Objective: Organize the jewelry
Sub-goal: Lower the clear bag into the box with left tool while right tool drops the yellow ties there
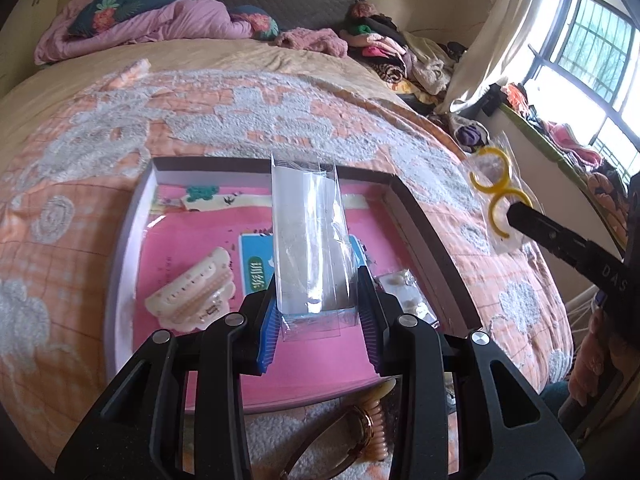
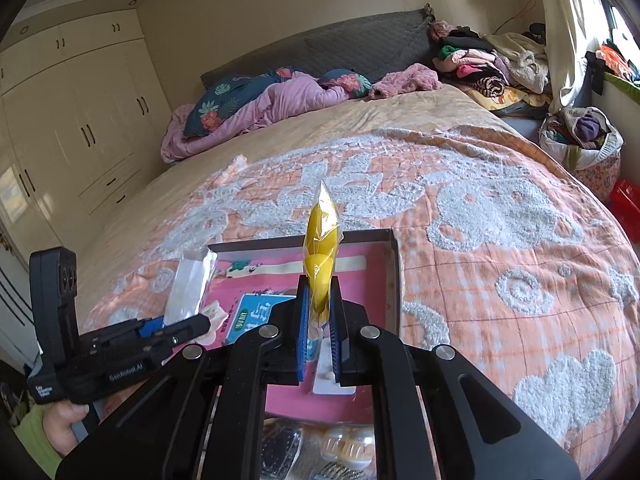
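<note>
My left gripper [image 1: 317, 292] is shut on a clear plastic packet [image 1: 308, 232] with a white card, held upright over a shallow box [image 1: 130, 240] lined in pink. A cream hair claw [image 1: 196, 292], a blue card [image 1: 256, 264] and a small clear packet of pale pieces [image 1: 408, 296] lie in the box. My right gripper [image 2: 320, 300] is shut on a clear packet of yellow rings [image 2: 320, 256], above the box's [image 2: 394, 280] right side. That ring packet [image 1: 494, 192] and the right gripper [image 1: 516, 212] show at the right of the left wrist view. The left gripper [image 2: 196, 326] with its packet [image 2: 190, 284] shows at lower left.
The box lies on an orange and white quilt [image 2: 500, 240] on a bed. A coiled hair tie [image 1: 376, 420] and hair clips [image 2: 280, 448] lie on the quilt before the box. Pillows [image 2: 256, 100], a clothes pile [image 2: 492, 68], a wardrobe [image 2: 80, 120] and a full bag [image 2: 580, 140] surround the bed.
</note>
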A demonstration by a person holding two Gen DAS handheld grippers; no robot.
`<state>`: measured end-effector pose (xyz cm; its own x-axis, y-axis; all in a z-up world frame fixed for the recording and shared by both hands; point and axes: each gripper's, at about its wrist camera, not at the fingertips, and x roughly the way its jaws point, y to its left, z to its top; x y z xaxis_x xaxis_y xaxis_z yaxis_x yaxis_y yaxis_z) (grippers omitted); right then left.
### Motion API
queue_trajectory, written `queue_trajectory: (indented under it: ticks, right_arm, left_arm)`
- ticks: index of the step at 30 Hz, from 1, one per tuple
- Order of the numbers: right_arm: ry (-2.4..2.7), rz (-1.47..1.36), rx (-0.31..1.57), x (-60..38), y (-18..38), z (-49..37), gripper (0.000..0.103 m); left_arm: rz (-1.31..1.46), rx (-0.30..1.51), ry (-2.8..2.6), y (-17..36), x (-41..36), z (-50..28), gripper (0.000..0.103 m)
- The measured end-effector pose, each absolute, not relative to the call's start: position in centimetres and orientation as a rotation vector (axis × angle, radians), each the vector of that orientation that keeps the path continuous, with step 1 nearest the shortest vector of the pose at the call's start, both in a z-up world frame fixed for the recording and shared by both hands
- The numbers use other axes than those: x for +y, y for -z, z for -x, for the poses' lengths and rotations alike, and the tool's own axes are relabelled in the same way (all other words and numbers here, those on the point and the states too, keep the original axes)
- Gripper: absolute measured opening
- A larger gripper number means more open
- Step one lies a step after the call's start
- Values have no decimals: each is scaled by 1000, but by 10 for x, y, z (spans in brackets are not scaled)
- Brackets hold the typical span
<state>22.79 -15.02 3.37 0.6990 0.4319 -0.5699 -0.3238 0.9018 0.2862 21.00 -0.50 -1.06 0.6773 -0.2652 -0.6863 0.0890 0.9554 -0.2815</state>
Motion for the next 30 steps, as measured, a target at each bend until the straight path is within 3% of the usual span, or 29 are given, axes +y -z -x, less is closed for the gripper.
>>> queue_trajectory:
  ticks: [24, 30]
  right_arm:
    - [-334, -94, 791, -150, 31, -249, 9]
    - [-331, -101, 816, -149, 36, -250, 11]
  left_arm:
    - [177, 897, 239, 49, -22, -223, 27]
    - [176, 882, 236, 44, -20, -220, 35]
